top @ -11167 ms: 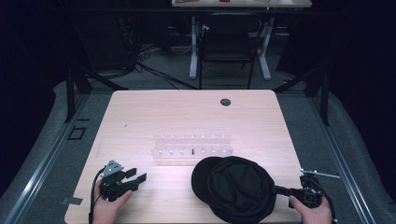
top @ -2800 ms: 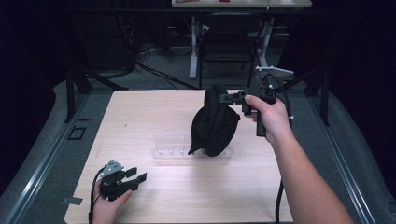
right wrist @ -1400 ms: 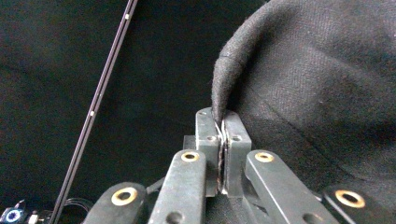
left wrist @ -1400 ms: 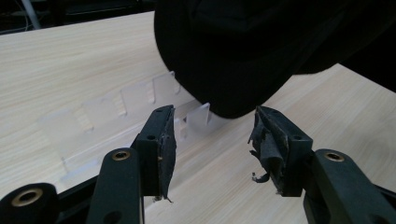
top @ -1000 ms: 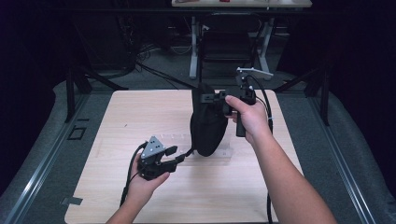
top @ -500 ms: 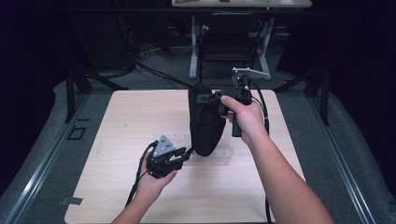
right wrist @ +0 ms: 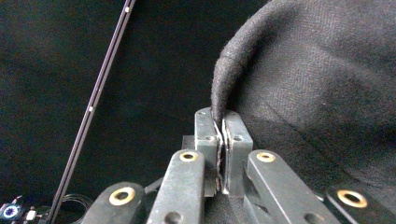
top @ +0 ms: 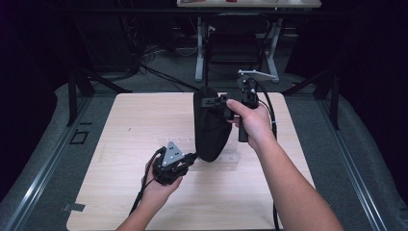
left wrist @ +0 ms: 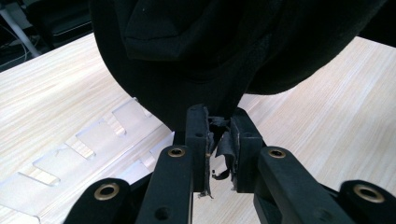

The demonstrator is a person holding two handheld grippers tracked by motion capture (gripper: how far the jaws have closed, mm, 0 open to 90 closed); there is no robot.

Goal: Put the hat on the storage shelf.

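**Black hat hung between my two grippers, long axis straight down**

My right gripper [top: 217, 102] is clamped on the top rim of the black felt hat [top: 210, 126], holding it up over the far half of the table [top: 120, 125]. In the right gripper view the jaws stand pinched together with the fold of the brim [right wrist: 219, 100] caught between them — no gap to speak of. The hat hangs from that one point as a limp drape, its long axis running near vertical, its lowest edge just above the clear plastic rack [top: 231, 158] that lies flat on the wood.

My left gripper [top: 186, 162] sits low and on the near-left side of the hat, pointing up and to the right at that bottom edge. Its jaws have just been closing, and in the left gripper view they stand close together with the hat's lower hem [left wrist: 219, 122] just above their tips. So the hat lies above and beyond my left tool and below my right one; the left is the nearer hand to the free hem, and I judge any spreading or turning of the hat will hinge on that vertical line between the two grips.

What I cannot settle: whether the dark shred between the left pads [left wrist: 224, 149] is hat fabric or worn pad lining — so how much of the hem I truly have. The hat's inside and its crown are lost in black on black, and part of the rack is hidden behind the hat.
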